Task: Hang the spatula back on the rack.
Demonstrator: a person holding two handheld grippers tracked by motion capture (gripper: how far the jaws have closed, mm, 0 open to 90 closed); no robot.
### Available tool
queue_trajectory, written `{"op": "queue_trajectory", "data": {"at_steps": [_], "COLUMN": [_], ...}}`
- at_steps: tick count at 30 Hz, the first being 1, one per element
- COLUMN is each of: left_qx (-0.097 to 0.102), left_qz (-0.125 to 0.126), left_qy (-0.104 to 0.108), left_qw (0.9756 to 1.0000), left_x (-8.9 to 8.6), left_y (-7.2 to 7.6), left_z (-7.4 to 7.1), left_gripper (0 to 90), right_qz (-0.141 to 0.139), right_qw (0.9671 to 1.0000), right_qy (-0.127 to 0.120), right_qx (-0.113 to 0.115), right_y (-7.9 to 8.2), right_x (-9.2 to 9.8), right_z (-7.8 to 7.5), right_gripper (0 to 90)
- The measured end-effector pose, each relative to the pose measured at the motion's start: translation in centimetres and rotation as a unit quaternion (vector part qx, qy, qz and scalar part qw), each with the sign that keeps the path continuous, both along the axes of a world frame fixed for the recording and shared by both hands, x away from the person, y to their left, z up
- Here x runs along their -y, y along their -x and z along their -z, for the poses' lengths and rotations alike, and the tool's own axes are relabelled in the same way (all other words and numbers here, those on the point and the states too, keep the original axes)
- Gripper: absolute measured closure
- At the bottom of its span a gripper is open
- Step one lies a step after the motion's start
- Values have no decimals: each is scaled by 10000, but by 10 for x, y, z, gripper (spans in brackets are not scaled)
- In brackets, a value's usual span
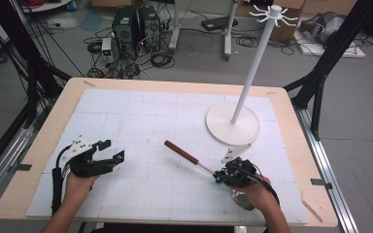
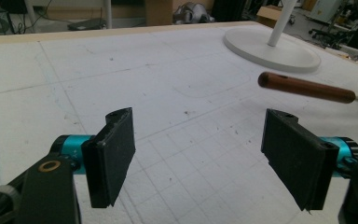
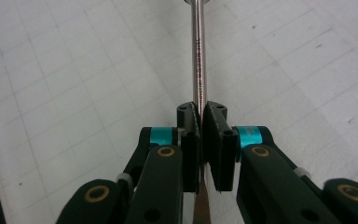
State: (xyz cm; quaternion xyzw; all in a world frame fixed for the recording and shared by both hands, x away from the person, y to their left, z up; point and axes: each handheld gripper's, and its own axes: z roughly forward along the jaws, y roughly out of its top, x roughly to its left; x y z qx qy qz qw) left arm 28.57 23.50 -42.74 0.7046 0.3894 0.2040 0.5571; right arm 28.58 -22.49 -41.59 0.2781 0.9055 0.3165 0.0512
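Note:
A utensil with a brown wooden handle (image 1: 180, 152) and a thin steel shaft (image 3: 198, 46) lies slanted over the white mat, handle end pointing up-left. My right gripper (image 1: 218, 175) is shut on the shaft, the pads (image 3: 213, 140) pinching it from both sides. A shiny metal end (image 1: 243, 200) shows under the right hand. My left gripper (image 1: 115, 149) rests at the left of the mat, open, with nothing between its jaws. In the left gripper view the handle (image 2: 305, 87) hangs beyond the right jaw, apart from my left gripper (image 2: 200, 158).
A white stand with a round base (image 1: 221, 127), a tall pole and a ring of hooks on top (image 1: 273, 13) is at the back right of the mat. The white gridded mat (image 1: 141, 116) covers the wooden table. Cables and computers lie on the floor behind.

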Motion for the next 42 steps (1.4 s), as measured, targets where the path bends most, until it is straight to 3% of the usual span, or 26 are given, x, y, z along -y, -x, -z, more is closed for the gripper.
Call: {"op": "queue_trajectory", "data": {"at_steps": [7,11,15,20,22,25,27,29,31,34,37,42], "left_qx": [-13,-43,-67,145,110,77,135,148,97,3,31,-16], "left_qz": [36,83,316,386,460,606,635,678,797,1062,1275,1591], "left_qy": [14,252,416,583,678,578,381,353,434,657,581,773], "left_qw": [10000,9996,9986,9974,9966,9965,9972,9970,9958,9922,9901,9842], "left_x": [1,3,11,23,29,41,51,61,69,81,94,112], "left_y": [1,1,0,-4,-8,-14,-18,-22,-26,-33,-36,-40], "left_z": [0,-2,-8,-21,-28,-40,-51,-60,-69,-79,-89,-103], "left_gripper": [264,268,282,294,298,298,310,336,336,335,331,330], "right_qz": [139,197,224,260,297,369,425,504,574,638,670,747], "right_qw": [9991,9981,9964,9937,9922,9898,9877,9854,9830,9793,9747,9697], "right_qy": [-365,-517,-701,-902,-981,-1098,-1174,-1250,-1323,-1413,-1521,-1651], "right_qx": [141,283,428,606,713,831,939,1042,1133,1300,1492,1636], "right_y": [3,6,11,15,16,18,19,19,20,21,25,27], "right_x": [7,7,3,-4,-8,-11,-12,-11,-10,-9,-8,-9], "right_z": [-7,-11,-16,-22,-24,-28,-30,-32,-34,-37,-40,-45], "right_gripper": [848,847,847,846,846,846,846,846,846,846,846,846]}}
